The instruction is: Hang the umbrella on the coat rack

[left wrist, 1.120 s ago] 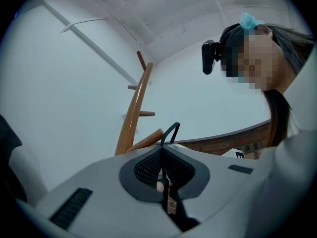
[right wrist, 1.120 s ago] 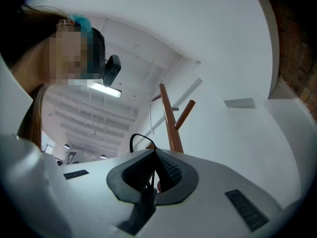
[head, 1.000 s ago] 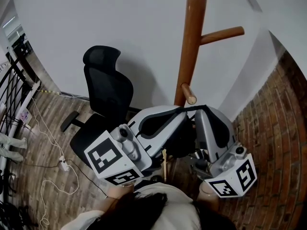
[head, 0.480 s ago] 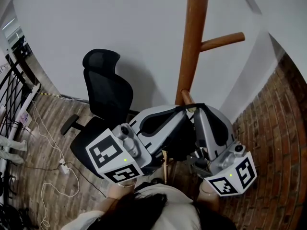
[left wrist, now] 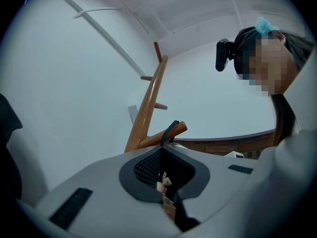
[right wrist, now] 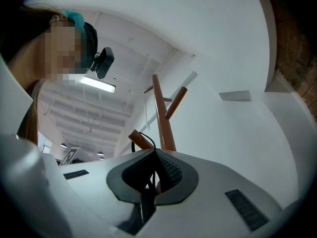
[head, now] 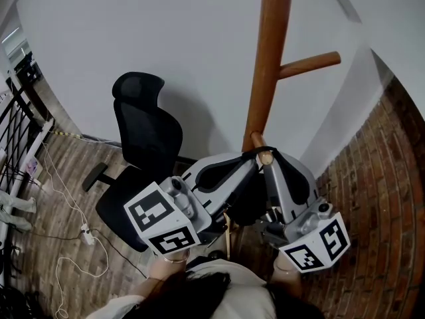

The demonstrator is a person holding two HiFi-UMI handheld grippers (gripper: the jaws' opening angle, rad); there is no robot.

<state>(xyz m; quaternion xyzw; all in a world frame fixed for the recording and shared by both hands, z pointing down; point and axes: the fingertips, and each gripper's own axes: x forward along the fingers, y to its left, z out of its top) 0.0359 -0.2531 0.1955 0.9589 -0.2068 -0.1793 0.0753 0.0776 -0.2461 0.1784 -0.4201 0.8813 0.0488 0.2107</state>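
1. Umbrella strap (head: 251,153) lies over the rack's (head: 265,65) lower peg (head: 259,143), just short of the peg's tip. The umbrella (head: 247,201) shows as a dark mass below, between my two grippers, mostly hidden.
2. The peg's end is free, with open air beyond it. The upper peg (head: 309,64) juts out well above, to the right. The wall (head: 133,32) stands close behind the rack.
3. A chair (head: 146,131) sits to my left, apart from both grippers.
4. My left gripper (left wrist: 161,155) is closed on the strap, its tip just below the peg.
5. My right gripper (right wrist: 152,157) is also closed, pinching the thin strap on the peg's other side.
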